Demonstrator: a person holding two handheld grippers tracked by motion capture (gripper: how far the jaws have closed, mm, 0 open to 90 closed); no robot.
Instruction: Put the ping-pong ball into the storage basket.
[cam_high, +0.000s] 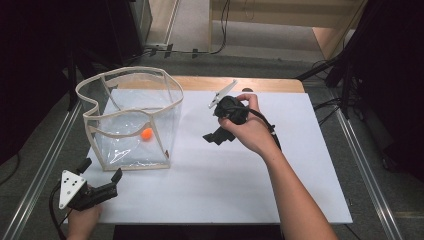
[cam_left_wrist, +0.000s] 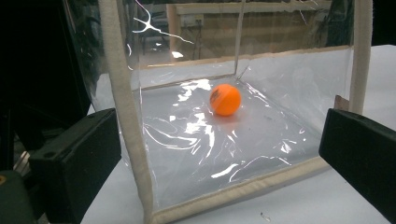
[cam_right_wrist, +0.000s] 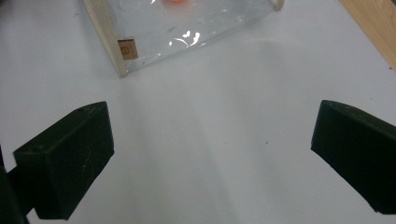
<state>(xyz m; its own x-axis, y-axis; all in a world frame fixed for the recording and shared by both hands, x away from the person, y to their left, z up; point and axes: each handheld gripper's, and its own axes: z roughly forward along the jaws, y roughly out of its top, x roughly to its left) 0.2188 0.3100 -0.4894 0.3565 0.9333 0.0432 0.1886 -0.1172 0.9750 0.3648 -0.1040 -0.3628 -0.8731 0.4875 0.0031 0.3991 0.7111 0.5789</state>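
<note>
A clear plastic bag (cam_high: 131, 112) with cream trim stands open on the left part of the white sheet (cam_high: 225, 185). Inside it, on the bottom, lies an orange ball (cam_high: 146, 133). My left gripper (cam_high: 103, 169) sits at the sheet's front left corner, open, its jaws pointing at the bag's near corner. Its own view shows the ball (cam_left_wrist: 225, 99) through the bag's clear wall (cam_left_wrist: 187, 154), between the spread jaws. My right gripper (cam_high: 213, 140) hovers just right of the bag, open and empty, over bare sheet; the bag's corner (cam_right_wrist: 122, 49) lies ahead of it.
The white sheet covers a wooden table whose back edge (cam_high: 240, 83) shows. Metal rails (cam_high: 45, 160) run along both sides. Dark stands and cables (cam_high: 345, 75) are at the back right. Bare sheet stretches across the middle and right.
</note>
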